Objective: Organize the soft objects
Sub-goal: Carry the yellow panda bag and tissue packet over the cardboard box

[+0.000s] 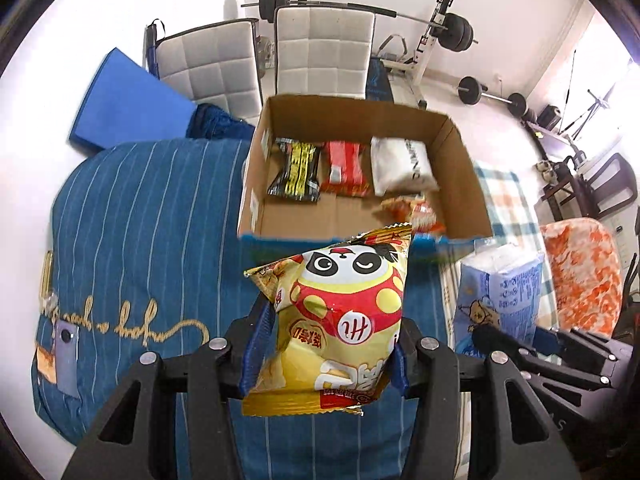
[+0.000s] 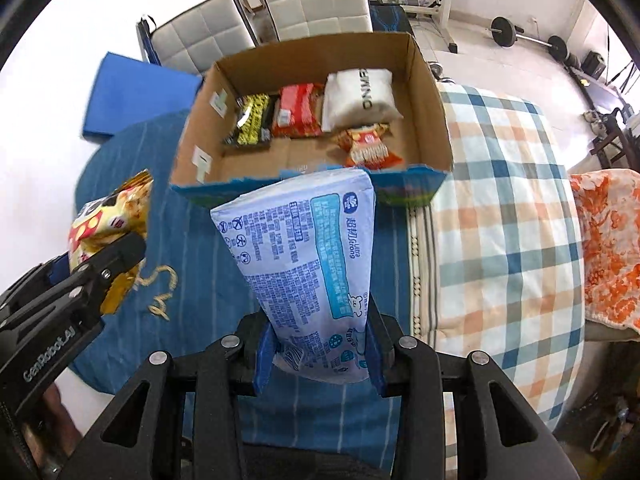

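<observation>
Yellow foil fills the left wrist view, where the left tool [image 1: 324, 356] is clamped on a panda-print snack bag [image 1: 340, 316], its blue pads [image 1: 254, 348] pressing the bag's lower half from both sides. The bag hangs in the air above a blue striped pillow [image 1: 140, 240], just short of the near wall of an open cardboard box [image 1: 460, 168]. In the right wrist view, the right tool [image 2: 320, 356] is closed tight on a pale blue tissue pack [image 2: 308, 256], which stands out from the pads toward the box's torn blue front edge. Both packs are held clear of the bedding, side by side, the snack bag to the left of the tissue pack. Inside the box, along the far wall, lie a black-and-yellow packet [image 2: 250, 120], a red packet [image 2: 298, 110] and a white pouch [image 2: 360, 96] in a row; an orange snack packet [image 2: 366, 146] sits nearer, in front of the white pouch. The box rests across the striped pillow and a checked pillow [image 2: 504, 216] to its right. Two white padded chairs [image 1: 324, 52] and a barbell rack [image 1: 436, 36] stand behind.
</observation>
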